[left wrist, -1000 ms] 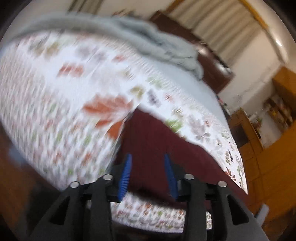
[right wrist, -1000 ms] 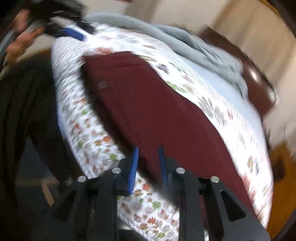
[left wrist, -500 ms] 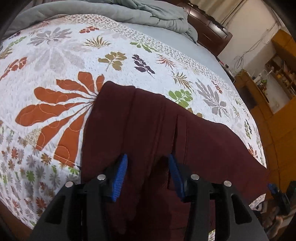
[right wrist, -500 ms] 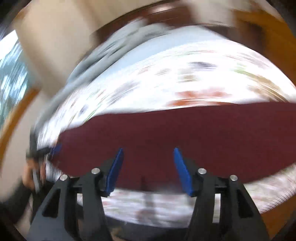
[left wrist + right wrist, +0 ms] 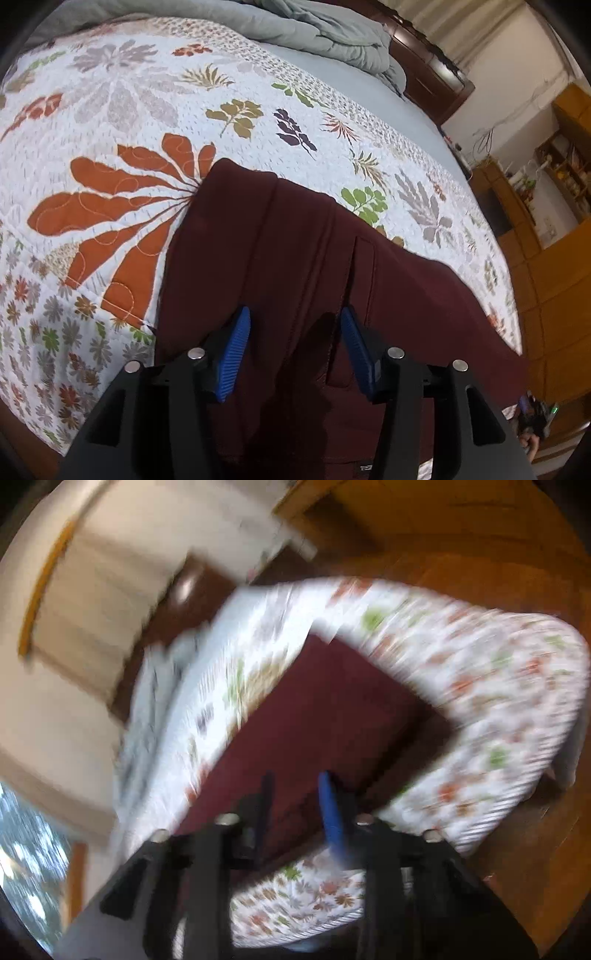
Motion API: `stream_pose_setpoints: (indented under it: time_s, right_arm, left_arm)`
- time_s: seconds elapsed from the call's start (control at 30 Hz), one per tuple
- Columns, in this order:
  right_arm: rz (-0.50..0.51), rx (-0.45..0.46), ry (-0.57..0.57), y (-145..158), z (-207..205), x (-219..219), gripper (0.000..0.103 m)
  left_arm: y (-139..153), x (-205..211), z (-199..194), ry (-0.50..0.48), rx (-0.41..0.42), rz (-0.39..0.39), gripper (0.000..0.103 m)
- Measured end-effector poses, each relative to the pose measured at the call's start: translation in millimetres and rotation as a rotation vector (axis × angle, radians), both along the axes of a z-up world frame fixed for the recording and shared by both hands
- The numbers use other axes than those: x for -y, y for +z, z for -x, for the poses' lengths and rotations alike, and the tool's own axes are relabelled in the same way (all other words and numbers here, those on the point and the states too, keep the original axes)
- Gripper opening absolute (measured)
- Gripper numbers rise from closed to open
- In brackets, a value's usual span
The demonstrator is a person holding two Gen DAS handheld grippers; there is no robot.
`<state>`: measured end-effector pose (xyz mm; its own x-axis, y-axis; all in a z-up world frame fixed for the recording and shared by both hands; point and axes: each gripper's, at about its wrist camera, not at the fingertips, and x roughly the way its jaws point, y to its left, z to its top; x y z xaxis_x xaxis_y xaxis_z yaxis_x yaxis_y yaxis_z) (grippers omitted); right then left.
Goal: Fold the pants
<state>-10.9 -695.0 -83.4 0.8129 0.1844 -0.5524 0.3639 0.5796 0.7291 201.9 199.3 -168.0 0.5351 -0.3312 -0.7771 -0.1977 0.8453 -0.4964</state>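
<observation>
Pants: dark maroon pants (image 5: 295, 258) lie flat on the bed, over the near part of the quilt, running from the near edge off to the right in the left wrist view; the same maroon cloth (image 5: 314, 709) shows blurred in the right wrist view.
Pants detail: a seam and a slit-like pocket opening run along the cloth just ahead of the left gripper.
Quilt: white quilt (image 5: 129, 122) with leaf and flower prints, one large orange leaf touching the left edge of the pants.
Blanket: a rumpled grey blanket (image 5: 325, 33) lies at the far side of the bed, well apart from the pants.
Left gripper: the left gripper (image 5: 295, 354) hangs over the near end of the pants, blue pads apart and widening; cloth lies below the gap, but the pads do not press on it.
Right gripper: the right gripper (image 5: 299, 808) is over the pants near the bed's edge, jaws apart and narrowing; the view is heavily blurred, and nothing is seen clamped.
Room: wooden headboard (image 5: 432, 70) and orange-brown cabinets (image 5: 554, 266) beyond the bed.
</observation>
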Motion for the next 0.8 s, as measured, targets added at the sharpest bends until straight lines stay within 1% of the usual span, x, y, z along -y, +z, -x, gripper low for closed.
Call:
stream_pose_setpoints:
  time_s: [0.03, 0.1, 0.13, 0.2, 0.23, 0.37, 0.5, 0.6, 0.67, 0.73, 0.8]
  right_arm:
    - [-0.056, 0.036, -0.064, -0.3, 15.1, 16.5, 0.052]
    - [-0.172, 0.086, -0.128, -9.0, 30.9, 31.7, 0.052]
    - [-0.219, 0.104, -0.152, -14.1, 36.2, 38.5, 0.054]
    - [-0.295, 0.111, -0.185, -26.6, 41.2, 45.8, 0.067]
    - [-0.311, 0.109, -0.185, -30.6, 39.3, 44.8, 0.068]
    - [-0.331, 0.074, -0.181, -43.3, 33.9, 44.3, 0.070]
    - [-0.341, 0.075, -0.173, -48.2, 22.4, 38.8, 0.071]
    - [-0.345, 0.091, -0.163, -48.8, 2.6, 37.6, 0.071]
    - [-0.343, 0.107, -0.149, -43.3, -6.8, 39.9, 0.071]
    - [-0.345, 0.138, -0.136, -42.0, -9.4, 41.6, 0.071]
    - [-0.349, 0.140, -0.131, -45.7, -14.8, 42.2, 0.070]
  left_arm:
    - [-0.5, -1.6, -0.1, 0.005, 0.000, 0.014, 0.053]
    - [-1.0, -3.4, -0.6, 0.009, 0.003, 0.036, 0.055]
    - [-0.8, -2.9, -0.9, 0.010, 0.002, 0.037, 0.056]
    - [-0.3, -1.7, -1.6, 0.005, 0.000, 0.034, 0.058]
    - [0.0, -1.0, -1.5, 0.005, -0.001, 0.032, 0.058]
    - [0.5, 0.6, -1.0, 0.010, 0.001, 0.028, 0.058]
    - [0.8, 3.1, -2.2, 0.008, 0.000, 0.019, 0.061]
    - [0.6, 4.4, -3.2, 0.007, 0.001, 0.017, 0.062]
    - [0.4, 3.8, -3.5, 0.009, 0.002, 0.021, 0.062]
    - [0.1, 2.8, -3.4, 0.013, 0.003, 0.030, 0.062]
    - [0.0, 2.8, -3.8, 0.017, 0.003, 0.033, 0.062]
